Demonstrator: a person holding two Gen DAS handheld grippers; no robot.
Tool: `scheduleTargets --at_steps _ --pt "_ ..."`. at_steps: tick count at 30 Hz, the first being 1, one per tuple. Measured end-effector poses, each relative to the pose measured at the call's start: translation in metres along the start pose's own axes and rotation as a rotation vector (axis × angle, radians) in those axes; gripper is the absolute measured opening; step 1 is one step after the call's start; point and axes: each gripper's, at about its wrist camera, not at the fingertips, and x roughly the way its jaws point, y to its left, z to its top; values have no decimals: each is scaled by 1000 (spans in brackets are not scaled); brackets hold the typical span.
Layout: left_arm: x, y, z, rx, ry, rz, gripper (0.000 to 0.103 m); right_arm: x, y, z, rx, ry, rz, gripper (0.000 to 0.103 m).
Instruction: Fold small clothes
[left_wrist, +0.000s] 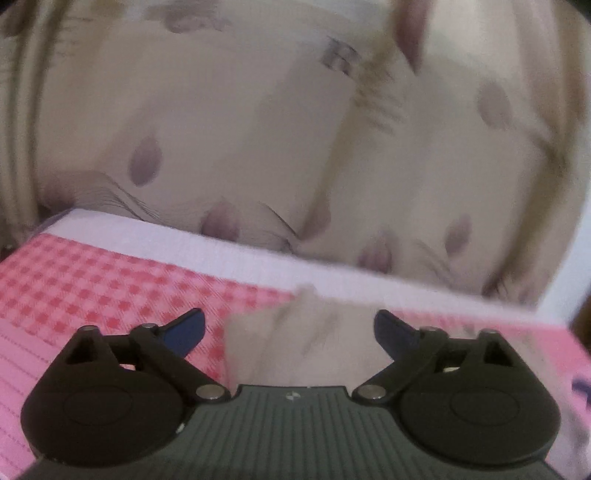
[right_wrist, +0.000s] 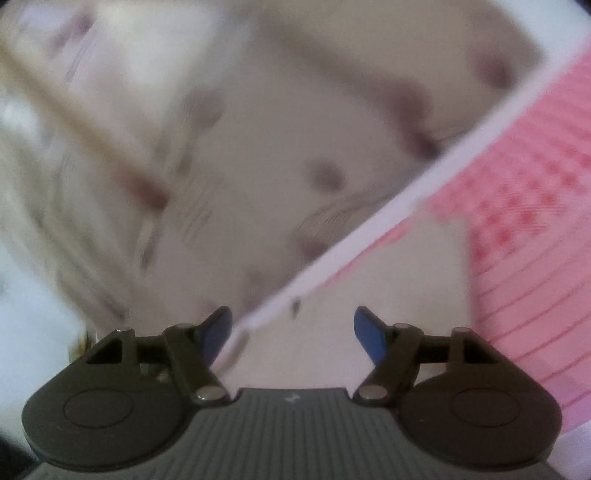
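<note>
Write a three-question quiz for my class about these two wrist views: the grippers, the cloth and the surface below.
1. True or false: the left gripper is open.
2. What lies between the right gripper fingers? A) beige cloth B) a cup C) a book
3. Fill in: the pink bed cover has a ____ pattern.

Key: 1 true; 2 A; 3 checked.

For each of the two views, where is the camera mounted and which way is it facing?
Left wrist: on the left gripper, facing forward over the pink checked cloth toward a floral curtain; open jaws straddle a beige garment.
Right wrist: on the right gripper, tilted, heavily blurred; open jaws over beige fabric.
Shared: pink cloth, its white edge, curtain.
</note>
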Motion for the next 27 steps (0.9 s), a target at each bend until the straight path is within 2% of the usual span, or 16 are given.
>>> scheduleTargets --at_steps 2,4,6,7,9,12,13,16,18,19,21,23,25,27 --pt "2 -8 -5 51 55 -48 90 9 17 -8 -55 33 12 74" --pt "4 -21 -12 117 54 -67 90 14 25 -15 -64 47 39 74" --pt "10 -32 -15 182 36 30 91 16 31 -24 -89 43 31 74" --pt "15 -32 -15 181 33 68 91 16 32 -27 -94 42 25 74" --pt "28 -18 -13 114 57 112 92 8 26 -33 -76 25 -6 74" --pt "56 13 -17 -9 191 178 85 -3 8 -35 -51 19 -108 74" --pt "60 22 -19 -29 211 193 86 -5 1 -34 -43 15 -140 74" --pt "50 38 -25 -80 184 179 87 -26 -15 -31 8 -11 -166 72" --pt "38 40 -27 -98 147 160 88 -43 -14 -30 6 -72 -183 74" --pt "35 40 -26 -95 128 154 90 -47 -11 -31 -14 -99 -195 74" --pt "24 36 -25 -76 90 172 103 -53 3 -34 -101 -166 -271 74" --pt "20 29 -22 -52 61 194 103 -48 21 -39 -234 -202 -372 74" --pt "25 27 -18 -28 90 196 103 -35 37 -45 -371 -208 -475 74" --pt "32 27 -16 -5 132 194 103 -19 46 -51 -452 -175 -524 73"
